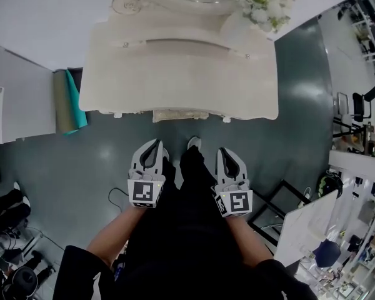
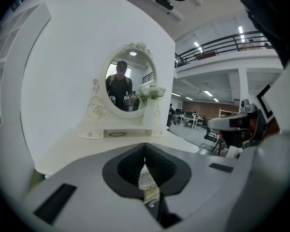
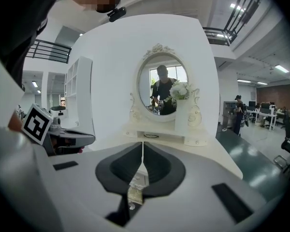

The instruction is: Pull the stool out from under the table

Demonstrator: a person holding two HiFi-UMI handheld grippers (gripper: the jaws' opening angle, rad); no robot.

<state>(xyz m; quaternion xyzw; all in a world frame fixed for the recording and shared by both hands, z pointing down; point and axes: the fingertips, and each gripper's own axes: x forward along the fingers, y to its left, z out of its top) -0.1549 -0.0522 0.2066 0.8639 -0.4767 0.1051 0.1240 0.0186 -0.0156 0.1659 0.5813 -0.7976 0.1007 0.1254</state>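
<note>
Pointing forward, left gripper [image 1: 155,145] and right gripper [image 1: 224,152], both closed and empty, hang equally short of the stool [image 1: 181,115] tucked under the counter [image 1: 175,74].

The table [image 1: 175,74] looks like painted wood, cream and smooth with a soft sheen. Its mirror [image 3: 162,88] is glossy glass. The dark floor [image 1: 300,74] is smooth and shiny. The left gripper [image 1: 154,144] and right gripper [image 1: 225,151] have matt pale-grey plastic shells, with black ribbed pads [image 2: 159,167].
</note>
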